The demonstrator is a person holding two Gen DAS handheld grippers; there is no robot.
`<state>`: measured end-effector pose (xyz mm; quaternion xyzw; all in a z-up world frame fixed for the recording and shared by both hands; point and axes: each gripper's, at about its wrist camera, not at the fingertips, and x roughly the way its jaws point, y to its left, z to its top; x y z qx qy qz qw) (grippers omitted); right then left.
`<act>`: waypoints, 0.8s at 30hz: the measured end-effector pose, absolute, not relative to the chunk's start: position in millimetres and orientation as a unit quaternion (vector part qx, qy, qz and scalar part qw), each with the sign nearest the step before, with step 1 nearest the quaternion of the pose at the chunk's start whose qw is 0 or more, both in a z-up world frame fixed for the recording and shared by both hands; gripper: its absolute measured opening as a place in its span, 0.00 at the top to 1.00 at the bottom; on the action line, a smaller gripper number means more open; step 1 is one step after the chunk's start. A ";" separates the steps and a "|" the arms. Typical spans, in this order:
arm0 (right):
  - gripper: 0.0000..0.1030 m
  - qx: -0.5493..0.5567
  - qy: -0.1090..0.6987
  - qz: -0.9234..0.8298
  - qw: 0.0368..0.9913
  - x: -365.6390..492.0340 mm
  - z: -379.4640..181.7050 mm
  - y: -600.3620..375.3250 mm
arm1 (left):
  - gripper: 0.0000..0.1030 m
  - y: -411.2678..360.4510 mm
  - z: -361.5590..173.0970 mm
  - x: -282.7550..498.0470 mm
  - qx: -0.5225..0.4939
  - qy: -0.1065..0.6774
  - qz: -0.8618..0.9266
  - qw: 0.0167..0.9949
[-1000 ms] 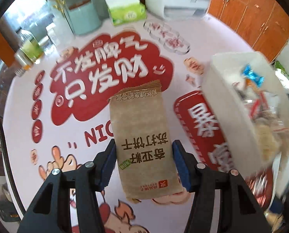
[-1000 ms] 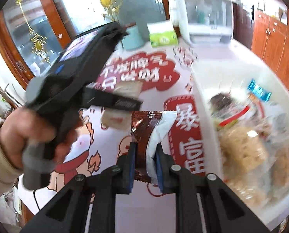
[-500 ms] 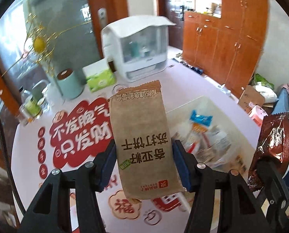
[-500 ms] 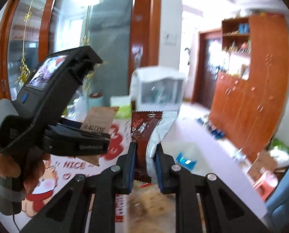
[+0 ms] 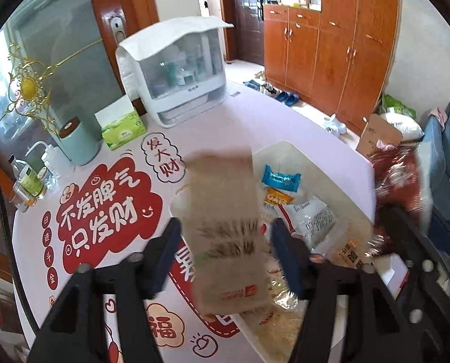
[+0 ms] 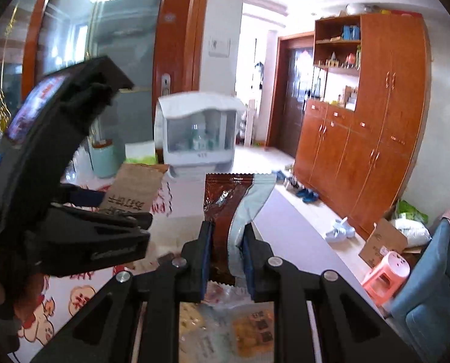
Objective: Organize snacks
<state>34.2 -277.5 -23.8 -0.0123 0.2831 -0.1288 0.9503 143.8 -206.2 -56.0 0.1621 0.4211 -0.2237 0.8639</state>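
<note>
The brown paper snack packet [image 5: 228,236] is blurred between the spread fingers of my left gripper [image 5: 226,254], over the near edge of the white snack bin [image 5: 288,151]; the pads do not touch it. It also shows in the right wrist view [image 6: 134,190]. My right gripper [image 6: 226,257] is shut on a dark brown and white snack packet [image 6: 225,208], held upright above the bin's snacks [image 6: 249,332]. That packet appears blurred at the right in the left wrist view [image 5: 400,175].
The bin holds several snack packets, a blue one [image 5: 281,180] on top. On the table's red-printed cloth [image 5: 104,214] stand a white dish cabinet [image 5: 176,72], a green tissue box [image 5: 122,127], a teal canister [image 5: 76,142] and small bottles [image 5: 28,181].
Both grippers rose and swung over the bin. My left gripper's jaws opened and the brown paper packet has slipped free, blurred. The right gripper keeps its hold.
</note>
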 end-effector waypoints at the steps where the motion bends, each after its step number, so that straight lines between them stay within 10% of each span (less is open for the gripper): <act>1: 0.76 -0.013 0.293 -0.128 0.947 36.5 -27.2 -279.6 | 0.18 -208.2 -57.2 143.5 0.165 0.422 -0.220 0.864; 9: 0.41 -0.020 0.281 -0.140 0.949 28.3 -32.5 -285.1 | 0.10 -197.8 -60.7 144.6 0.162 0.433 -0.187 0.867; 24: 0.39 -0.029 0.287 -0.099 0.952 21.4 -35.8 -276.3 | 0.10 -156.8 -55.2 116.5 0.110 0.416 -0.124 0.894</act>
